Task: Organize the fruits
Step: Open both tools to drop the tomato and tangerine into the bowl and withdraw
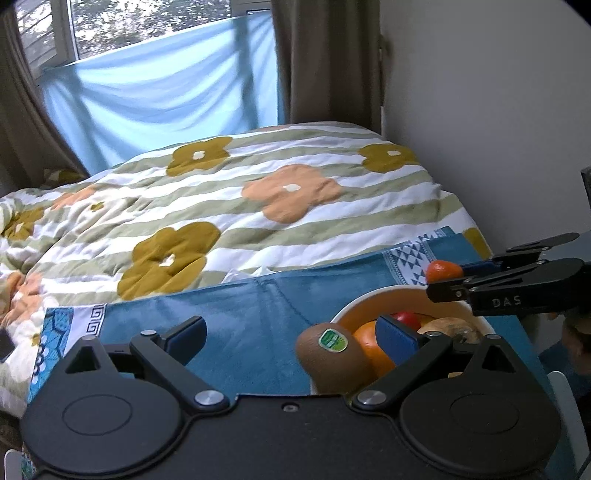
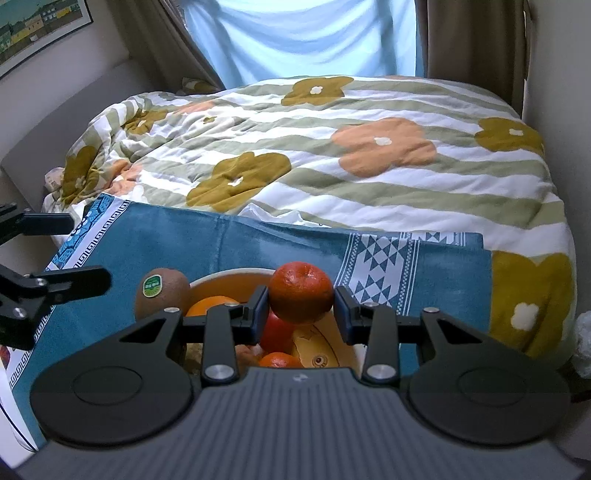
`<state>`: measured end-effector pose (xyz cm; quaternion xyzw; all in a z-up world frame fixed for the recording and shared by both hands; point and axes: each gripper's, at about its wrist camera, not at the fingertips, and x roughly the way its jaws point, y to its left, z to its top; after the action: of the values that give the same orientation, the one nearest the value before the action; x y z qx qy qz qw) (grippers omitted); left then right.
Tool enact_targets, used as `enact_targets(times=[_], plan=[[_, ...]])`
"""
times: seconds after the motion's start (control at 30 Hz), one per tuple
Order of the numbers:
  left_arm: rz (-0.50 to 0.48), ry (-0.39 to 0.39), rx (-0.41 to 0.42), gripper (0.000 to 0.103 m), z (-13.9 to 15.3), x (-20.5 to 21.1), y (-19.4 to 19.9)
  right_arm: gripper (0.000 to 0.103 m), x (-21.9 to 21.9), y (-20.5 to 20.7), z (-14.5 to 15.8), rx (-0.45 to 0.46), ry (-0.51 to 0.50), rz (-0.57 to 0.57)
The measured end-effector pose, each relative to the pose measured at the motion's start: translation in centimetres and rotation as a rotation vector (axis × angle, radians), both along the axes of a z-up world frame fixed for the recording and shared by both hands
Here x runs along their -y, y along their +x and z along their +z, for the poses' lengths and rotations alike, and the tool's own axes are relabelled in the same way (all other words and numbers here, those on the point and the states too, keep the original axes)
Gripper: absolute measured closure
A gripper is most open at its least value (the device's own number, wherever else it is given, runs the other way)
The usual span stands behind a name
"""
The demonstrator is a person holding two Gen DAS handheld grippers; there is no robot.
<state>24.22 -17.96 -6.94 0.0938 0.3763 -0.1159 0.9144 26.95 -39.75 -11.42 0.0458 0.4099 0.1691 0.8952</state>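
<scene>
The right claw (image 2: 301,308) is pinching a tangerine (image 2: 301,297) over the bowl (image 2: 229,276), the left claw (image 1: 291,341) gaping empty at its nine o'clock.

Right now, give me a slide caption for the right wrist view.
Right gripper holds a tangerine above the fruit bowl; a kiwi sits beside it.

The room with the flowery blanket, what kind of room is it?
Most likely a bedroom. A bed with a flowered quilt fills the room, curtains hang at a window, and a framed picture is on the wall.
</scene>
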Motion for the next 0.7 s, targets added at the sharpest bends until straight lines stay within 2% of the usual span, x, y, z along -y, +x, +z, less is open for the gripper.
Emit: enact_targets(times=[0.07,0.1,0.17,0.27,0.5,0.7], plan=[[0.013,-0.001,0.001,0.003,0.0,-0.2,-0.2,0.045,0.3,-0.2,-0.1,0.013,0.002,-0.004],[0.022,-0.002,0.003,0.003,0.0,-0.3,-0.4,0.034,0.3,-0.3,0.0,0.021,0.001,-0.005],[0.037,-0.002,0.005,0.003,0.1,-0.4,-0.8,0.016,0.6,-0.7,0.1,0.035,-0.007,-0.016],[0.056,-0.003,0.012,0.003,0.5,-0.9,-1.7,0.007,0.9,-1.2,0.4,0.047,-0.018,-0.031],[0.077,-0.011,0.053,0.003,2.3,-2.3,-3.9,0.007,0.5,-3.1,2.4,0.066,-0.033,-0.047],[0.080,-0.076,0.111,0.003,5.4,-4.7,-6.7,0.007,-1.1,-6.5,6.5,0.158,-0.071,-0.054]])
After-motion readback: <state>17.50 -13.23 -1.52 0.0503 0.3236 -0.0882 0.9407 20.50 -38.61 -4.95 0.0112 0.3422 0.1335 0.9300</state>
